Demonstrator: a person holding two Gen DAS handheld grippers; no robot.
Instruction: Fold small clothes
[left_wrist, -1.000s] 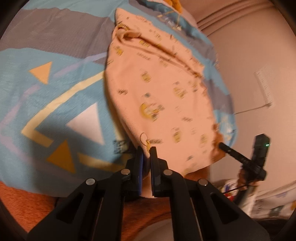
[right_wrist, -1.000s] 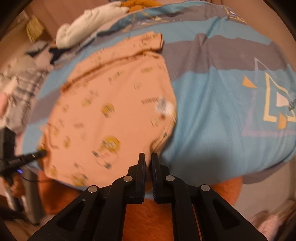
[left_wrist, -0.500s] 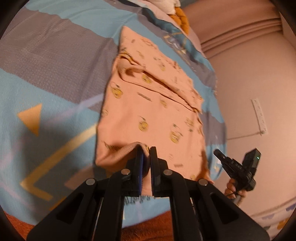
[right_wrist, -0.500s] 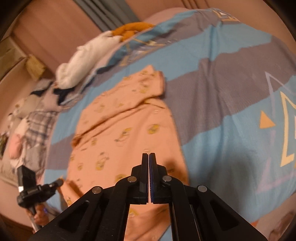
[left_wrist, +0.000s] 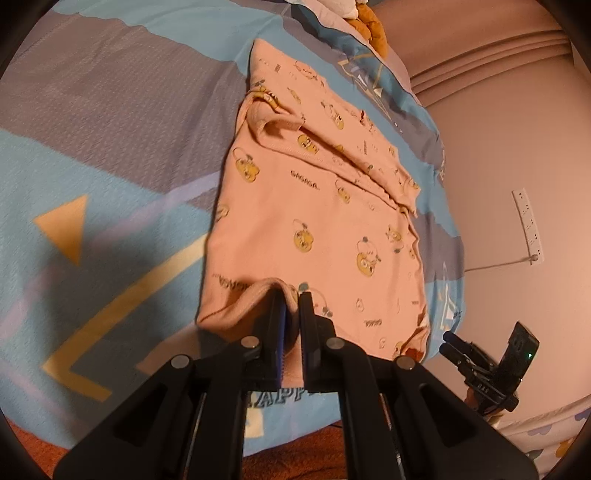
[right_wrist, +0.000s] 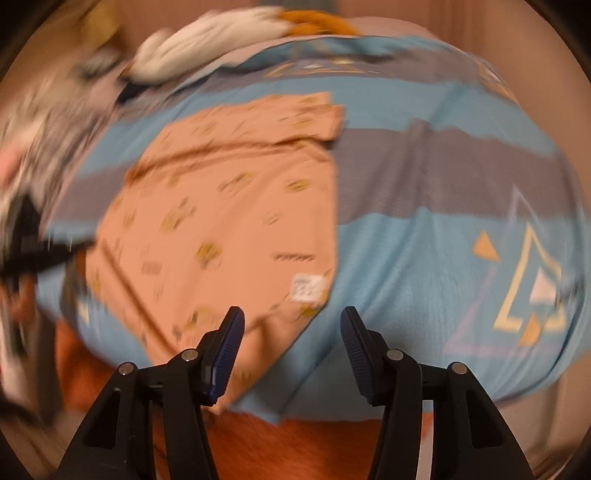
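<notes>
Left gripper pins a corner of the peach garment while the right lets go.

The peach printed garment (left_wrist: 317, 206) lies spread on the bed's patterned bedspread (left_wrist: 110, 155), reaching to the near edge, its far part already doubled over in a band. The left gripper (left_wrist: 290, 325) has its fingers closed on a raised bit of the hem at the near corner, lifting a small ridge of cloth, probably to carry that side over for the next fold. The right gripper (right_wrist: 291, 354) is opening, its fingers (right_wrist: 225, 354) standing apart above the garment's other near corner with the white label; no cloth is pinched between them, likely so that corner lies flat. This view is blurred.
</notes>
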